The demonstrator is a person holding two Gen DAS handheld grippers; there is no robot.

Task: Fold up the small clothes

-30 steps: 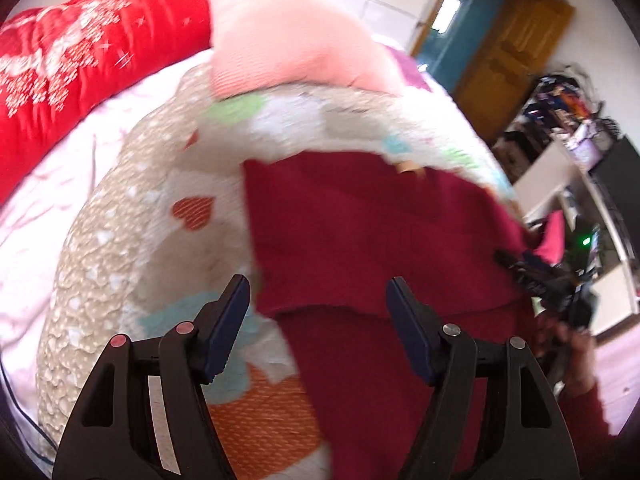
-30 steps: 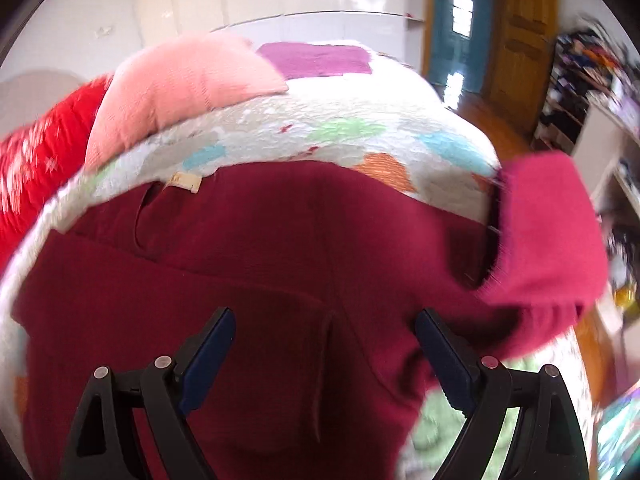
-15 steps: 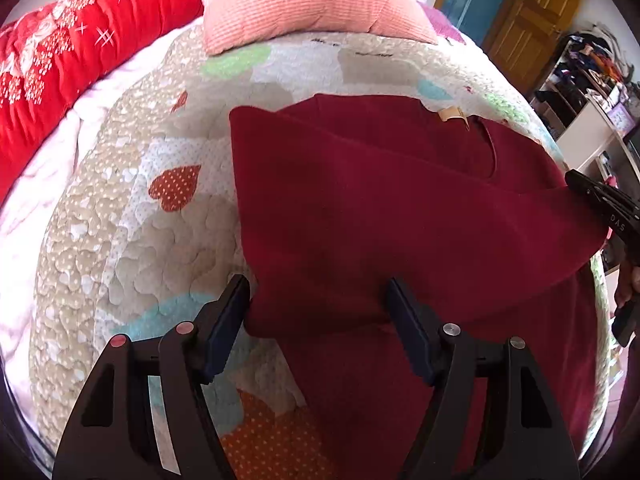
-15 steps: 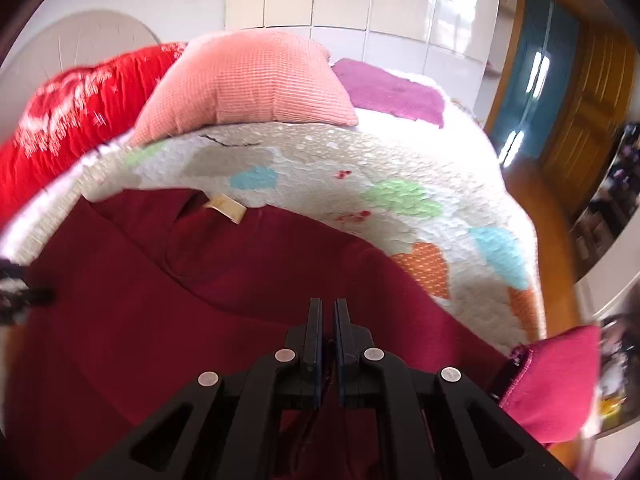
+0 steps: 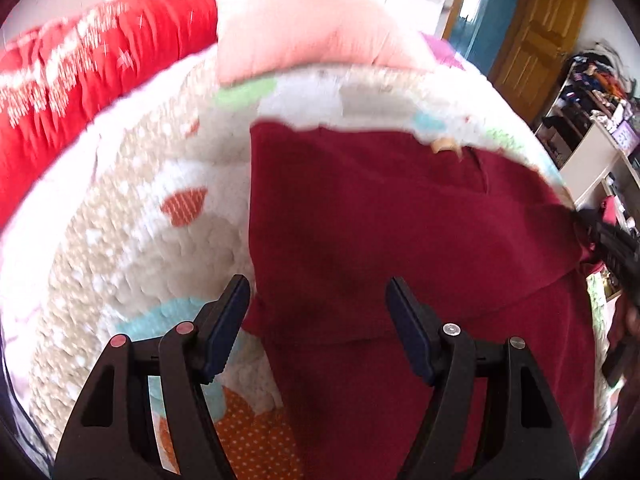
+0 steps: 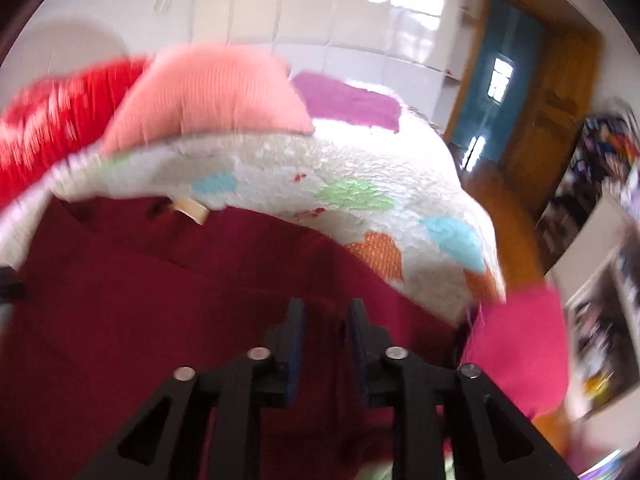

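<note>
- Dark red garment point(image 5: 400, 220) lies spread on the bed's quilt point(image 5: 132, 240).
- Left hand-held gripper point(image 5: 318, 324) is spread wide over the garment's folded edge.
- Right hand-held gripper point(image 6: 326, 344) is opening, red cloth between its jaws; contact unclear.

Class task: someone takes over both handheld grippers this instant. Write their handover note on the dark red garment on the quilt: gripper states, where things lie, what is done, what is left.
Left gripper: open, nothing gripped, over the folded-in sleeve's lower edge.
Right gripper: jaws opening, fabric of the dark red garment between them, at its right side.
Garment lies on the patchwork quilt, neck label toward the pink pillow.
Done: one sleeve appears folded across the body.
Left: probably the right side, then the lengthwise fold.
</note>
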